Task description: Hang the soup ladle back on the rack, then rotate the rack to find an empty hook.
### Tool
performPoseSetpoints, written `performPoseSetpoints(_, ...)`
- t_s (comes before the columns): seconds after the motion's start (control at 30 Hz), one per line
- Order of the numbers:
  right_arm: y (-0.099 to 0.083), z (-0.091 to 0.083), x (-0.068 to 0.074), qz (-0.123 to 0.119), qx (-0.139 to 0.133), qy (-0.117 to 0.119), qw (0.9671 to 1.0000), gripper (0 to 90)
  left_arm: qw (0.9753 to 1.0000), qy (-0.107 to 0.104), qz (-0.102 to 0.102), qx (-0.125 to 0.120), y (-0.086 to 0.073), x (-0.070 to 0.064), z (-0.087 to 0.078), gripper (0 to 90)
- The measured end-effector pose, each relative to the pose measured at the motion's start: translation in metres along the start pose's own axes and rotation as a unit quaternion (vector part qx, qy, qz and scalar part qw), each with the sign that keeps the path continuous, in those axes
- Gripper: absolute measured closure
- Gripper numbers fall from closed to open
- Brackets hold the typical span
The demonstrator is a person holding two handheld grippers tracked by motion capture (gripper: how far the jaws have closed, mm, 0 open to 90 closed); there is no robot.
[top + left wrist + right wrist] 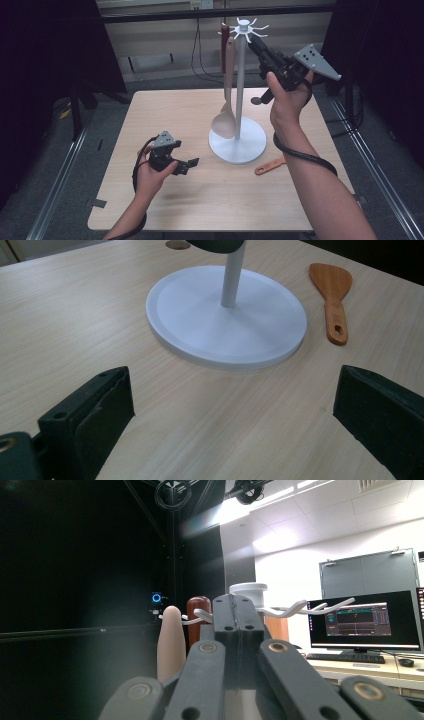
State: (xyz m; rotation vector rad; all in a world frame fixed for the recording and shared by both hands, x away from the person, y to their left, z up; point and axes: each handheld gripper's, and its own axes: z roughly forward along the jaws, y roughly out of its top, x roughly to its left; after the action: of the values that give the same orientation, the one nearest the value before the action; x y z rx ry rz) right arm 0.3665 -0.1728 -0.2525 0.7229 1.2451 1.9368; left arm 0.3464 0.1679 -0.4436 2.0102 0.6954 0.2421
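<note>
A white utensil stand (237, 142) rises from the table's middle, with a crown of hooks (243, 29) on top. A beige spoon (226, 120) and a dark red handle (224, 47) hang from the hooks. An orange spatula (270, 165) lies flat to the right of the base. My right gripper (252, 42) is raised with its tip at the crown; in the right gripper view it (239, 605) is shut, just before the hub (248, 591), the beige handle (171, 640) to its left. My left gripper (187, 166) hovers open left of the base (200, 315), nothing between its jaws (232, 405).
The light wooden table (175, 115) has bare surface left of and in front of the stand. A small round disc (256, 100) sits behind the base. Dark curtains flank the table, and a metal rail (60, 175) runs along the floor at the left.
</note>
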Motion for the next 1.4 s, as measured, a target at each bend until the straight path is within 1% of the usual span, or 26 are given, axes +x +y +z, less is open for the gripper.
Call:
performPoseSetpoints(0.07, 0.000, 0.000, 0.000, 0.003, 0.001, 0.002, 1.0000, 90.0, 1.0000, -0.001, 0.003, 0.002, 0.000, 0.000, 0.000, 2.6)
performPoseSetpoints(0.1, 0.001, 0.000, 0.001, 0.002, 0.001, 0.002, 1.0000, 90.0, 1.0000, -0.002, 0.000, 0.002, -0.001, -0.001, 0.001, 2.6)
performPoseSetpoints(0.23, 0.000, 0.000, 0.001, 0.006, 0.005, 0.004, 1.0000, 90.0, 1.0000, 0.000, -0.001, -0.001, -0.001, 0.000, 0.000, 2.6)
performPoseSetpoints(0.3, -0.001, 0.001, 0.002, 0.002, 0.006, 0.007, 1.0000, 90.0, 1.0000, 0.001, -0.001, -0.001, 0.000, 0.000, -0.001, 2.6)
performPoseSetpoints(0.4, -0.001, 0.002, 0.004, 0.004, 0.007, 0.010, 0.9999, 90.0, 1.0000, 0.000, 0.000, -0.002, 0.000, 0.000, -0.001, 2.6)
performPoseSetpoints(0.43, -0.002, 0.001, 0.004, 0.005, 0.009, 0.012, 0.9999, 90.0, 1.0000, 0.003, 0.004, 0.002, 0.000, 0.000, -0.001, 2.6)
performPoseSetpoints(0.57, -0.003, 0.002, 0.005, 0.007, 0.009, 0.014, 0.9998, 90.0, 1.0000, -0.001, 0.001, 0.000, -0.001, 0.000, 0.000, 2.6)
performPoseSetpoints(0.6, -0.003, 0.002, 0.005, 0.007, 0.010, 0.013, 0.9998, 90.0, 1.0000, 0.003, 0.004, 0.001, -0.001, 0.000, -0.001, 2.6)
performPoseSetpoints(0.73, -0.003, 0.001, 0.003, 0.002, 0.015, 0.013, 0.9998, 90.0, 1.0000, 0.002, -0.001, -0.002, -0.001, 0.000, -0.001, 2.6)
performPoseSetpoints(0.87, -0.007, -0.005, -0.001, 0.013, 0.022, 0.011, 0.9996, 90.0, 1.0000, 0.002, 0.000, -0.002, 0.000, 0.001, -0.002, 2.6)
performPoseSetpoints(0.93, -0.009, -0.007, -0.002, 0.010, 0.024, 0.012, 0.9996, 90.0, 1.0000, 0.002, 0.000, -0.002, 0.000, 0.000, -0.002, 2.6)
performPoseSetpoints(1.0, -0.013, -0.012, -0.004, 0.007, 0.038, 0.015, 0.9992, 88.6, 1.0000, 0.005, 0.000, 0.002, -0.001, 0.001, -0.003, 2.6)
performPoseSetpoints(1.07, -0.017, -0.017, -0.005, 0.007, 0.048, 0.020, 0.9986, 87.0, 1.0000, 0.003, -0.001, -0.003, -0.001, 0.001, -0.004, 2.6)
performPoseSetpoints(1.17, -0.024, -0.026, -0.005, 0.001, 0.070, 0.028, 0.9971, 84.0, 1.0000, 0.002, -0.001, -0.003, -0.001, 0.001, -0.003, 2.6)
performPoseSetpoints(1.2, -0.026, -0.028, -0.005, 0.000, 0.074, 0.029, 0.9969, 83.5, 1.0000, 0.006, 0.000, 0.003, -0.001, 0.000, -0.003, 2.6)
performPoseSetpoints(1.23, -0.026, -0.028, -0.005, 0.000, 0.074, 0.029, 0.9969, 83.5, 1.0000, 0.006, 0.000, 0.003, -0.001, 0.000, -0.003, 2.6)
performPoseSetpoints(1.27, -0.032, -0.035, -0.006, 0.000, 0.088, 0.031, 0.9956, 82.2, 1.0000, 0.002, -0.002, -0.001, -0.001, 0.000, -0.003, 2.6)
performPoseSetpoints(1.3, -0.033, -0.036, -0.007, -0.002, 0.092, 0.031, 0.9953, 81.6, 1.0000, 0.002, -0.001, 0.000, -0.001, 0.000, -0.002, 2.7)
performPoseSetpoints(1.4, -0.043, -0.047, -0.009, -0.005, 0.115, 0.034, 0.9928, 80.0, 1.0000, 0.001, 0.000, 0.000, -0.001, -0.001, -0.002, 2.7)
